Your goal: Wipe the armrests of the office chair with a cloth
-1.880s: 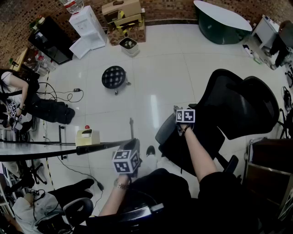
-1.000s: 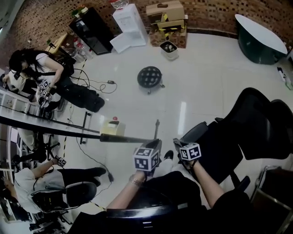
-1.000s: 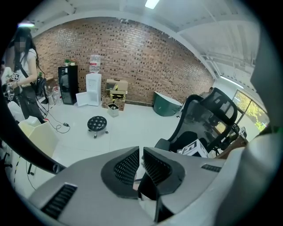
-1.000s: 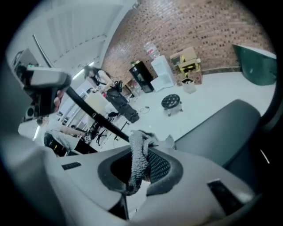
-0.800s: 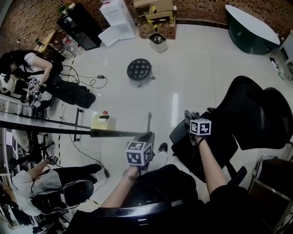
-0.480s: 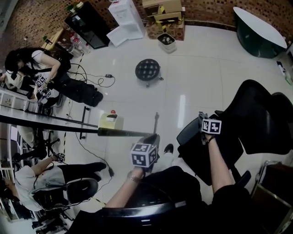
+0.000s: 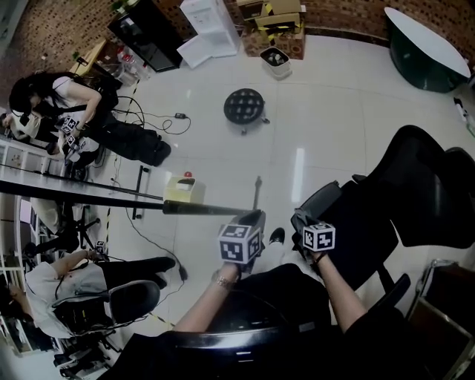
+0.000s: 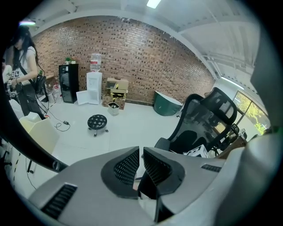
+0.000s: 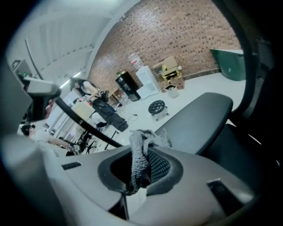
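Observation:
The black office chair stands at the right of the head view, its near armrest slanting toward me. My right gripper sits at the near end of that armrest, shut on a grey knitted cloth. In the right gripper view the cloth bunches up between the jaws, with the grey armrest pad just beyond it. My left gripper hovers left of the chair over the floor. Its jaws are shut with nothing between them. The chair shows to the right in the left gripper view.
A small round black stool stands on the white tiled floor ahead. A yellow box with a red button sits by a long dark bar. Cardboard boxes and a dark tub line the far wall. People sit at the left.
My right gripper with the cloth has slid back along the armrest toward me. The left gripper has hardly moved.

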`<state>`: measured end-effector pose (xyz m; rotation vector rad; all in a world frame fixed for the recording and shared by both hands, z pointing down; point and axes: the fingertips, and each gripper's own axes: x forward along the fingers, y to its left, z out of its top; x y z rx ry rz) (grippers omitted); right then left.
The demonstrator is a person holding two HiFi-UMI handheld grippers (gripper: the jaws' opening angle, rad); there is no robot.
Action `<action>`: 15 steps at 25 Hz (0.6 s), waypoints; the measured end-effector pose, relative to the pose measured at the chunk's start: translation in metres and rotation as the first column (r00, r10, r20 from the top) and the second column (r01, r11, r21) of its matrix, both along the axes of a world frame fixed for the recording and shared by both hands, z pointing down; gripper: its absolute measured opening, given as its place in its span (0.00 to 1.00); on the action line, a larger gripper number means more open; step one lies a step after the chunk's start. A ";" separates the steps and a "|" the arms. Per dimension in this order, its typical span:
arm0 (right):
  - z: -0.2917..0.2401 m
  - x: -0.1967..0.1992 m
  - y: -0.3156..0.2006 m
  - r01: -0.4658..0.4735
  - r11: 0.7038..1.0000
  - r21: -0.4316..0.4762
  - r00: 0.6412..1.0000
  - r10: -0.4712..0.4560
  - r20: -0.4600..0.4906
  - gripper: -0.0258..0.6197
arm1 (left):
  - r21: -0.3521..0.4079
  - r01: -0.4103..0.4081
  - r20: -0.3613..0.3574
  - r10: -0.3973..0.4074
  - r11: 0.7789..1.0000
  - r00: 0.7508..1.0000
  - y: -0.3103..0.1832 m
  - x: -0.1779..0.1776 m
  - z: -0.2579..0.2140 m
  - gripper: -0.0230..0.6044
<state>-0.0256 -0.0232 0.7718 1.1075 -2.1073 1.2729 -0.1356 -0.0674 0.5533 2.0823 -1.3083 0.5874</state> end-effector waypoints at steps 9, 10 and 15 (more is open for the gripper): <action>-0.043 0.025 -0.039 0.050 0.992 0.120 0.992 -0.063 0.108 0.11 | -0.003 -0.006 0.003 0.006 1.000 1.000 0.003 0.001 -0.006 0.09; -0.048 0.049 -0.061 -0.017 0.990 0.138 0.995 0.003 0.095 0.11 | -0.005 -0.003 0.004 0.003 1.000 1.000 0.004 -0.001 -0.006 0.09; -0.037 0.168 -0.135 -0.288 0.947 0.145 0.953 0.298 -0.053 0.11 | -0.007 0.008 0.006 -0.008 1.000 1.000 0.007 -0.008 -0.005 0.09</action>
